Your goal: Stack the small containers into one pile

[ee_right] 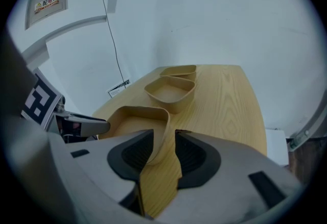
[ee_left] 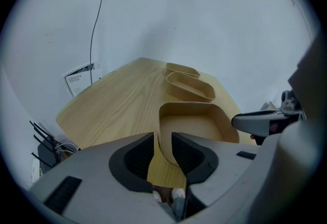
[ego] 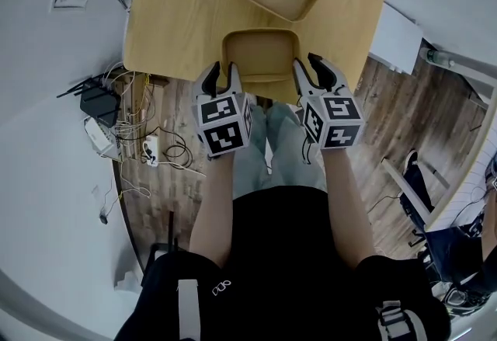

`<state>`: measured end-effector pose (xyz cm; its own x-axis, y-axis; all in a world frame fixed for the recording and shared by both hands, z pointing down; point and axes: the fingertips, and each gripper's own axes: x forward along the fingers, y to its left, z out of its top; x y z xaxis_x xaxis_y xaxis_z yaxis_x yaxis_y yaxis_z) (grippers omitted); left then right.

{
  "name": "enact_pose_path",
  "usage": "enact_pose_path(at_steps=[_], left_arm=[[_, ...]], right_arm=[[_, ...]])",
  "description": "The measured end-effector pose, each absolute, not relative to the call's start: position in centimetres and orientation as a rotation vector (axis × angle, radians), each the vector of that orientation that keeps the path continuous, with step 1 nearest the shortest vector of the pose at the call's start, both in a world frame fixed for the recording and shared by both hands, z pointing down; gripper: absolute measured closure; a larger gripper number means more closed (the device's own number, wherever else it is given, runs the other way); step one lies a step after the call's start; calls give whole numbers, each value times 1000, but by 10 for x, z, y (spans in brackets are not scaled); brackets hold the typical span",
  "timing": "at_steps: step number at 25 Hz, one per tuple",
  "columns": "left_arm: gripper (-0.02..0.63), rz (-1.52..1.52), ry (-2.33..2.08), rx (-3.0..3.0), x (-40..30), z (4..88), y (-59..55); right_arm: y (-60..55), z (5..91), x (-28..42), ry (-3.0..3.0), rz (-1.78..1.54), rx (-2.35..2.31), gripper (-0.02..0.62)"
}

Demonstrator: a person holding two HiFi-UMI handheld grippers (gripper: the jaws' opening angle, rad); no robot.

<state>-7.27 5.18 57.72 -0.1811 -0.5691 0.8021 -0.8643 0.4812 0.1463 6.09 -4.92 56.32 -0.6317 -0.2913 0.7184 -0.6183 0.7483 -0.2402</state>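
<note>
Nearest tan rounded-rectangular fibre container (ego: pixel 261 52) sits at the near edge of the light wooden table (ego: pixel 186 5), left gripper (ego: pixel 220 77) and right gripper (ego: pixel 311 71) both wide, loosely straddling its side walls, so uneven closing could tip it off.

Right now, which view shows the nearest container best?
Head view: the nearest container shows nearly whole from above, at the table edge. Left gripper view gives its inside and left wall, right gripper view its inside and right wall; both hide its near part.
</note>
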Motion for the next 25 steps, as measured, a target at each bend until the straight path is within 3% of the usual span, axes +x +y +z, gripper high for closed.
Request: enact_pose_path(at_steps=[4,9,13,25], left_arm=[[545,454,-1873,1164,-73,586,50],[546,451,-1855,1167,-70,591,46],[558,441,-1857,1157,-71,590,45],[566,423,-1928,1212,-77,556,39]], right_arm=[[-47,572,59,-2254,648,665,456],[-47,579,56,-2247,662,660,457],[-51,580,58,-2235,662,687,526],[-52,555,55,-2283,658,734,535]])
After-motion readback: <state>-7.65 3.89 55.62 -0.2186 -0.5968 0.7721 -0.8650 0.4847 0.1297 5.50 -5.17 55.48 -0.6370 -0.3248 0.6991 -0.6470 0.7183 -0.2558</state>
